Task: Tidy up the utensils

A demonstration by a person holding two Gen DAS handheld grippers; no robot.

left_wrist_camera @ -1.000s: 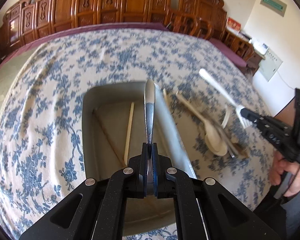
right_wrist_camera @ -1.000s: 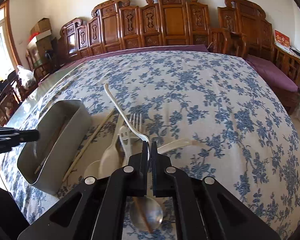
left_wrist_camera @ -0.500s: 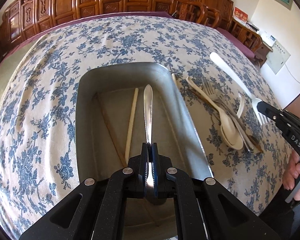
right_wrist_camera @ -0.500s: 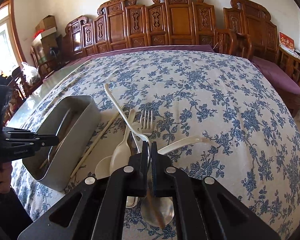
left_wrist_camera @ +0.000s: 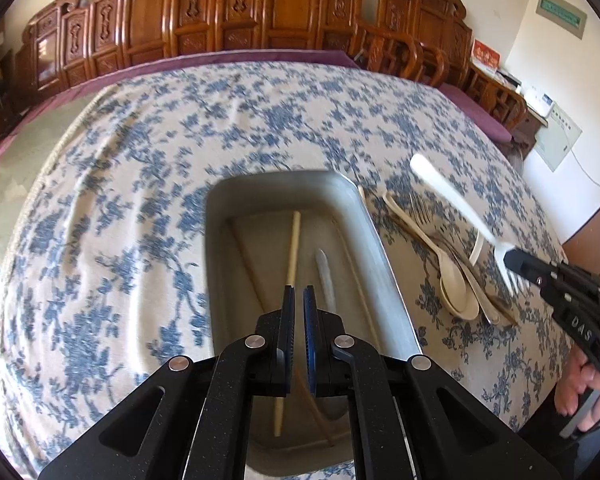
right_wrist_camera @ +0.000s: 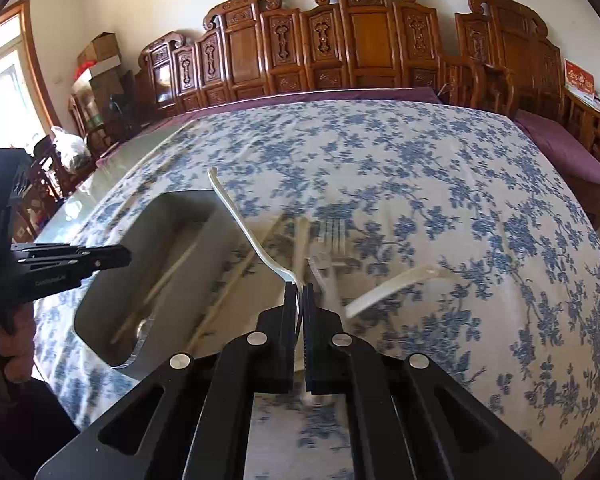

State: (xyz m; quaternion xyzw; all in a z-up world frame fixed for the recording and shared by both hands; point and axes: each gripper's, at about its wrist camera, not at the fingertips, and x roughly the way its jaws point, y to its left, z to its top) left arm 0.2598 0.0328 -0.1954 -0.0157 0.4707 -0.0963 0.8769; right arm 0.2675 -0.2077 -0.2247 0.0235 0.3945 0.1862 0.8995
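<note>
Right wrist view: right tongs (right_wrist_camera: 299,289) clamp a white plastic fork (right_wrist_camera: 247,228); left tongs (left_wrist_camera: 299,294) narrow, empty, above the rectangular metal tray (left_wrist_camera: 384,248).

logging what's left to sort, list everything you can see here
tray: one, grey metal, mid-table
chopsticks: at least three, pale and brown, in the tray
metal utensil: one, silver, blurred, in the tray
white fork: one, white, held up above the pile
spoons: at least two, cream, piled right of the tray
metal fork: one, silver, in that pile
tablecloth: one, white with blue flowers
carved chairs: several, brown, along the wall
left gripper: black, shut, empty, over the tray
right gripper: black, shut on the white fork
</note>
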